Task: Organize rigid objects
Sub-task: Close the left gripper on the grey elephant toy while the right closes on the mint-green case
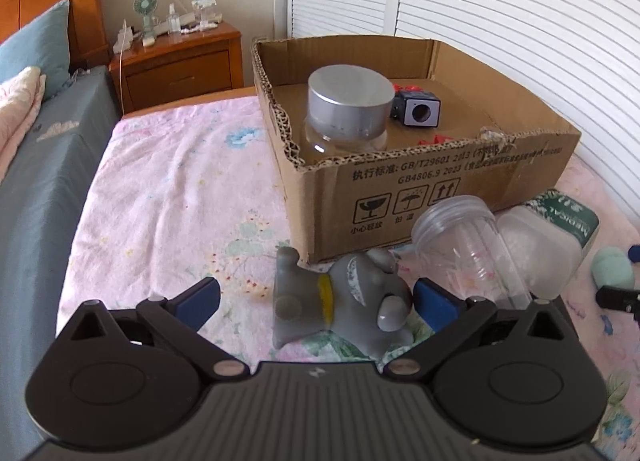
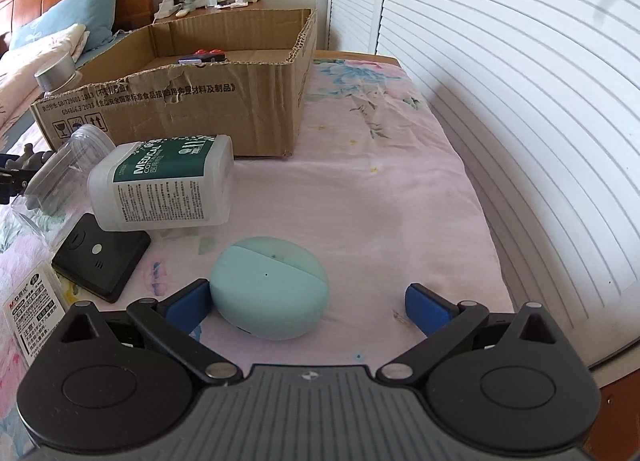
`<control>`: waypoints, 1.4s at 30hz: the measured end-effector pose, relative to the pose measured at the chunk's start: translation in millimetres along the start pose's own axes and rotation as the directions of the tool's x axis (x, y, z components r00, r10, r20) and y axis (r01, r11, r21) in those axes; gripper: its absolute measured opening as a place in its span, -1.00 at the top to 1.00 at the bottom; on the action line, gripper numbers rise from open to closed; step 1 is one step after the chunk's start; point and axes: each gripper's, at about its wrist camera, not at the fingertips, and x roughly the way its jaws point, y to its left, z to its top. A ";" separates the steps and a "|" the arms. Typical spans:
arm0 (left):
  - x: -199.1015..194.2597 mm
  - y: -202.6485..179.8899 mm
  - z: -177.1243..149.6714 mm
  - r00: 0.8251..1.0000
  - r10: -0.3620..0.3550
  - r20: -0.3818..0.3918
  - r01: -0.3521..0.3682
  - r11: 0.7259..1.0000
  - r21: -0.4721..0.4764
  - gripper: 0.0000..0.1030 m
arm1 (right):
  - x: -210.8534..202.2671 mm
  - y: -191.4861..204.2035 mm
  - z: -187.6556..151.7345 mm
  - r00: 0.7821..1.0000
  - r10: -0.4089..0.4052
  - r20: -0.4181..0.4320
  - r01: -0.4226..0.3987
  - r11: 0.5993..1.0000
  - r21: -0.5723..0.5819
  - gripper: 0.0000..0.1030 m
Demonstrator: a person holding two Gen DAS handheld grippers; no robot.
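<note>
A grey toy animal (image 1: 340, 301) with a yellow collar lies on its side on the pink floral sheet, just in front of the cardboard box (image 1: 420, 181). My left gripper (image 1: 316, 301) stands open around it; the left pad is well clear, the right pad sits close by its head. In the right wrist view a round teal case (image 2: 272, 293) lies between the fingers of my open right gripper (image 2: 308, 301), nearer the left pad, far from the right one. Inside the box stand a silver-lidded jar (image 1: 348, 101) and a small black cube (image 1: 418, 111).
A clear lidless jar (image 1: 464, 237) and a white cotton container (image 2: 168, 181) with a green label lie against the box front. A black square device (image 2: 100, 257) and a small printed pack (image 2: 32, 309) lie left of the case. White louvred doors (image 2: 520, 101) line the bed's right edge.
</note>
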 end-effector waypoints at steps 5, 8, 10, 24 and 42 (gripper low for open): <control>-0.7 0.0 -1.4 1.000 0.001 0.003 -0.001 1.000 -0.024 -0.94 | -0.2 0.9 -1.1 1.000 -0.009 0.014 0.009 1.000 0.008 -1.00; -8.6 3.2 -5.5 1.000 0.020 0.004 -0.020 0.999 -0.029 -0.94 | 0.2 0.3 -1.1 1.000 -0.006 0.015 0.006 1.000 0.005 -1.00; -14.5 6.4 -9.9 0.999 0.051 0.004 -0.051 0.999 -0.016 -0.94 | 0.0 0.5 -1.4 1.000 -0.006 0.018 0.006 1.000 0.005 -1.00; -8.3 -3.8 -16.1 0.998 0.063 0.031 -0.065 0.995 0.071 -0.42 | -1.6 2.9 -3.7 1.000 -0.005 0.027 0.005 1.000 0.002 -1.00; -9.3 -0.7 -17.7 0.998 0.049 0.036 -0.050 0.998 0.045 -0.42 | -1.5 31.4 5.7 0.997 0.065 0.045 -0.062 0.996 -0.066 -0.53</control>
